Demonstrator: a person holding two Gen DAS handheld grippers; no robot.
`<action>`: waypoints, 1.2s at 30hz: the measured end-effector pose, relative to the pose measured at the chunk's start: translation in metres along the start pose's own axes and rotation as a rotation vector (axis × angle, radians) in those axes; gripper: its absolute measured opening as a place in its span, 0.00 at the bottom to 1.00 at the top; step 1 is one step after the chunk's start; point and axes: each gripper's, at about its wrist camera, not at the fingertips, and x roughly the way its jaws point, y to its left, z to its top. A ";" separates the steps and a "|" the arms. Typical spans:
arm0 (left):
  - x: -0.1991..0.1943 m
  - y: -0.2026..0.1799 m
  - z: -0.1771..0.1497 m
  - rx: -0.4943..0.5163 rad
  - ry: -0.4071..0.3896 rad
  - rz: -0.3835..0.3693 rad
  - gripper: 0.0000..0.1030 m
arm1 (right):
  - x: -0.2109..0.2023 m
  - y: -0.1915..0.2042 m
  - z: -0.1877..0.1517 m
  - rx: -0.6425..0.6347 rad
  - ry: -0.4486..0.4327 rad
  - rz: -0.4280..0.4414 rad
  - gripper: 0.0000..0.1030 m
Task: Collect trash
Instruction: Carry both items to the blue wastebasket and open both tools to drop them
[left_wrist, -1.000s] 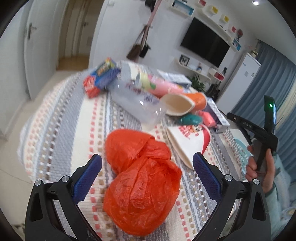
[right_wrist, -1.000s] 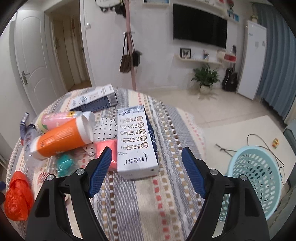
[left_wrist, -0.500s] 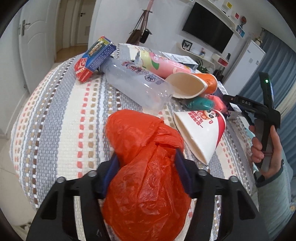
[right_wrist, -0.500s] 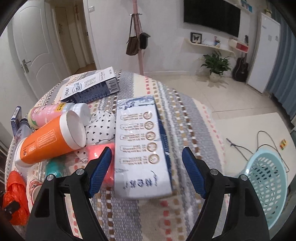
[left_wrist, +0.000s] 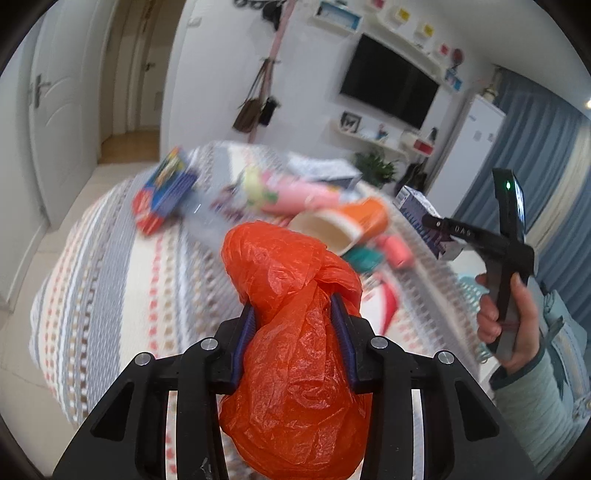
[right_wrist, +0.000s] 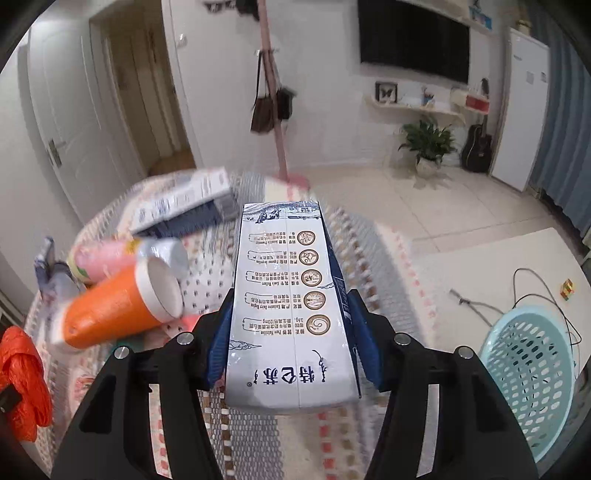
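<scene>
Left wrist, crinkled orange plastic bag

Living room, daylight – white walls, pale tiled floor.
Black TV on the far wall, white shelf below it holding a framed butterfly. Pink coat stand with dark bags hung on it. Potted plant and guitar on the floor beside a white fridge; blue curtain at right. White door at left – hallway open beyond.
</scene>
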 end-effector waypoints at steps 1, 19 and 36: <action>-0.001 -0.007 0.005 0.013 -0.012 -0.013 0.36 | -0.008 -0.003 0.001 0.007 -0.021 -0.002 0.53; 0.067 -0.227 0.063 0.333 -0.032 -0.340 0.36 | -0.140 -0.164 -0.037 0.278 -0.245 -0.267 0.53; 0.225 -0.368 -0.010 0.461 0.334 -0.434 0.36 | -0.085 -0.274 -0.155 0.583 0.083 -0.408 0.54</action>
